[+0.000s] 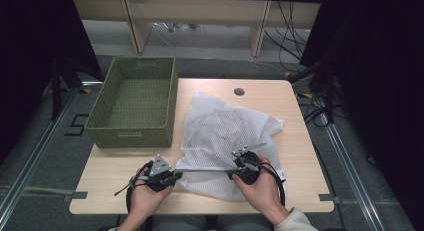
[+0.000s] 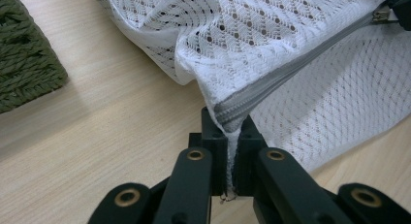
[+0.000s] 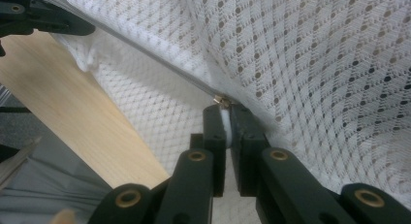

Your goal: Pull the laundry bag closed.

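White mesh bag (image 1: 225,141), soft and full of small diamond-shaped holes, lies rumpled on the pale wood-grain table (image 1: 295,116) in front of you. A grey zipper (image 2: 286,71) runs taut along its near edge between your two grippers. Beside it at the left stands a green woven basket (image 1: 135,98), rectangular with a coarse weave.

What the bag holds is hard to make out through the mesh. The basket is cut off at the corner in the left gripper view.

Your left gripper (image 2: 232,136) is clamped on the zipper's end tape. Your right gripper (image 3: 227,124) is pinched on the bag's white fabric just below the small metal zipper pull (image 3: 222,101).
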Demonstrator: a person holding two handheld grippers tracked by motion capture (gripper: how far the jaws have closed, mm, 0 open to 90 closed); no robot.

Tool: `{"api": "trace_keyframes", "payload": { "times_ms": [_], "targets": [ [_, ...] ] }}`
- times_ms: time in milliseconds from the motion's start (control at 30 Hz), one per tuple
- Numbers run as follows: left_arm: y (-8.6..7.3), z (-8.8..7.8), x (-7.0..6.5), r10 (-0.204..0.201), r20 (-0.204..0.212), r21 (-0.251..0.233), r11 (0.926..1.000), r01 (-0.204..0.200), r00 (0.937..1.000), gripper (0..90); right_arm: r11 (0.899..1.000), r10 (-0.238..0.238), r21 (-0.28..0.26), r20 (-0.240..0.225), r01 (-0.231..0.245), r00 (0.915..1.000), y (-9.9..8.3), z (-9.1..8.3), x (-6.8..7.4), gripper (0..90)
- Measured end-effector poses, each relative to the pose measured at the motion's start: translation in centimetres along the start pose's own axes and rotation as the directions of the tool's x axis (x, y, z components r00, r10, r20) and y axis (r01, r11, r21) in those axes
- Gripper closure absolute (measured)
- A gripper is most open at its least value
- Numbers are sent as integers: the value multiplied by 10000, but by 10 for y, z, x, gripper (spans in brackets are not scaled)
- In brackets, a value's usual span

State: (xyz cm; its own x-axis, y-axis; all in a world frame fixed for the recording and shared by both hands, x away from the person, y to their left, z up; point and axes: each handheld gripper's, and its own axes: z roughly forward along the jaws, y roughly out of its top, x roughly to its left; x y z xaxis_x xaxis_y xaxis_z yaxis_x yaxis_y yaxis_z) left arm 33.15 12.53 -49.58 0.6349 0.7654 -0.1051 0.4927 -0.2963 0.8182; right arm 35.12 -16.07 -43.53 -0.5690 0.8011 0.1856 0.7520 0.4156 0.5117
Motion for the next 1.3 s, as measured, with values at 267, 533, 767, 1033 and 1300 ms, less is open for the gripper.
{"api": "trace_keyframes", "payload": {
  "times_ms": [267,533,767,1033,1300],
  "targets": [
    [0,0,1,111,-1,2,9999,-111,9999,868,9999,156,16,82,-157,9998,-1,-2,0,870],
    [0,-1,1,128,-40,110,9999,-127,9999,868,10000,53,-65,90,-52,9999,-1,-3,-2,870],
    [0,-1,1,74,-49,114,9999,-73,10000,867,9998,176,4,127,-176,9998,-2,-4,-2,870],
    [0,0,1,46,-29,-16,10000,-46,10000,867,9997,245,-12,169,-245,9996,-4,-6,-4,870],
    [0,-1,2,40,-53,9,10000,-40,10000,868,9989,462,6,213,-462,9987,-7,-10,-7,870]
  ]
}}
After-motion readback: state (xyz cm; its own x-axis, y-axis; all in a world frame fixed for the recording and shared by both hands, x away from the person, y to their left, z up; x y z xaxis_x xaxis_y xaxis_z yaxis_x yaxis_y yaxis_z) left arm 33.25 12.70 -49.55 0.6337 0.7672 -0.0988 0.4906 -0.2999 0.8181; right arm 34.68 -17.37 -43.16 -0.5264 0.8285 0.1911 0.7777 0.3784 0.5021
